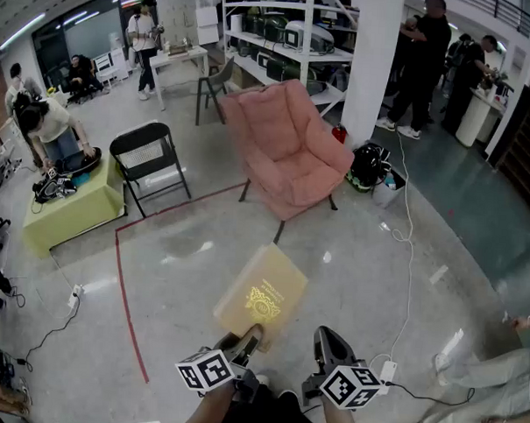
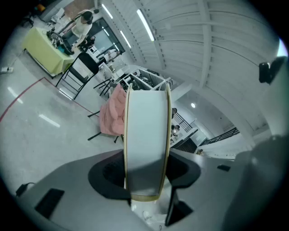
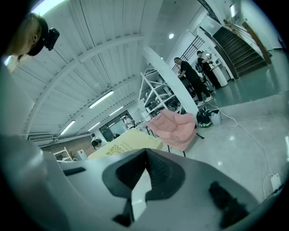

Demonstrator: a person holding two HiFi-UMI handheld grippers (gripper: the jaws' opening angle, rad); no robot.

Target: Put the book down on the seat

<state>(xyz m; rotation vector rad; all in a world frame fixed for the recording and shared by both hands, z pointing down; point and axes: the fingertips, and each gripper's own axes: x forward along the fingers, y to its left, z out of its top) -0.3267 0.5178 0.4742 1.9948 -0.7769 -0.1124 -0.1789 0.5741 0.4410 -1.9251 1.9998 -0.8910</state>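
A thin yellow book (image 1: pixel 261 294) with a gold emblem hangs flat over the floor, short of the pink armchair (image 1: pixel 290 150). My left gripper (image 1: pixel 249 337) is shut on the book's near edge. In the left gripper view the book (image 2: pixel 146 131) stands edge-on between the jaws of the left gripper (image 2: pixel 145 173), with the armchair (image 2: pixel 113 115) behind it. My right gripper (image 1: pixel 329 345) is beside the left one, shut and empty. In the right gripper view its jaws meet at the right gripper's tip (image 3: pixel 145 155), with the book (image 3: pixel 124 144) to the left and the armchair (image 3: pixel 178 128) ahead.
A black folding chair (image 1: pixel 149 157) and a low yellow-green table (image 1: pixel 76 211) stand left of the armchair. Red tape (image 1: pixel 125 297) marks the floor. A white pillar (image 1: pixel 377 53), a black bag (image 1: pixel 370 163) and a cable (image 1: pixel 408 239) lie to the right. People stand at the back.
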